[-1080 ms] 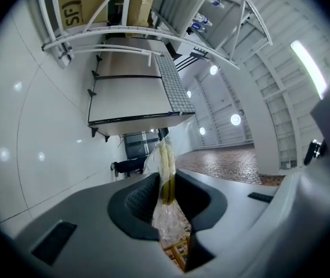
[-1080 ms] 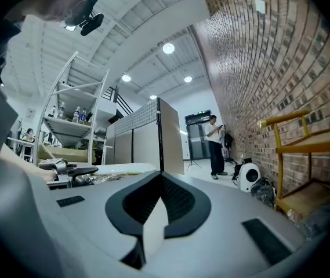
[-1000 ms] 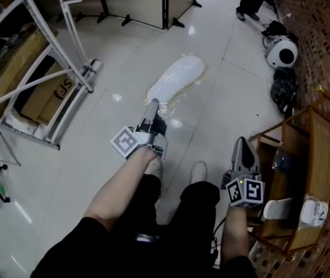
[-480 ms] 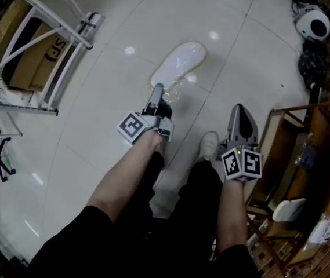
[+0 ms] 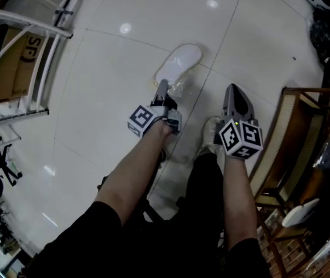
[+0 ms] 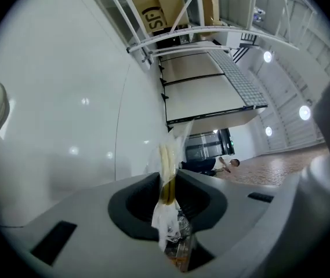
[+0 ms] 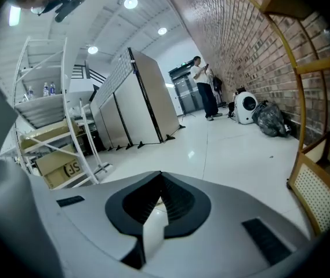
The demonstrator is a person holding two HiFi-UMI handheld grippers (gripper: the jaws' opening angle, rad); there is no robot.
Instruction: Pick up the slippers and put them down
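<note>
You pinched the clear bag (image 6: 166, 172) of the white slippers (image 5: 179, 62), down on the floor (image 5: 107, 68), in your left gripper (image 5: 163, 86), while your right gripper (image 5: 233, 89) was pressed together, empty.

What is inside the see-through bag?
A white slipper shows through the clear bag, which the left gripper pinches by its crumpled end. A second slipper, if there is one, would be hidden beneath the first.

A warehouse-like hall: glossy tiled floor (image 5: 124, 68), metal rack (image 5: 66, 13) with cardboard box (image 5: 11, 68), partition panels (image 7: 147, 103), brick wall (image 7: 251, 45).
</note>
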